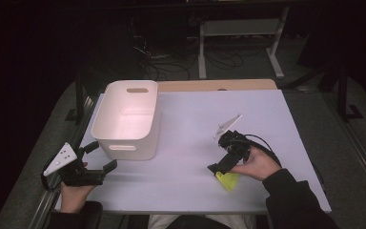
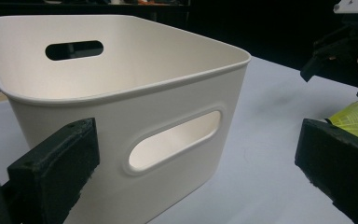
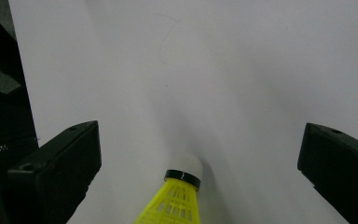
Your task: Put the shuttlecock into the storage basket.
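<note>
Wide-open right tool (image 3: 200, 154) straddles yellow plastic shuttlecock (image 3: 175, 198), seemingly ungripped, ready to grasp; left tool (image 1: 100, 157), also open, waits beside white plastic bin (image 1: 126, 119).

Bin (image 1: 128, 119): stands at table's (image 1: 195, 124) left-centre, just beyond left gripper (image 1: 97, 157); blocks its straight path
Centre: bare between bin and right gripper (image 1: 217, 169)
Shuttlecock (image 1: 228, 180): lies between right jaws, near front edge
</note>
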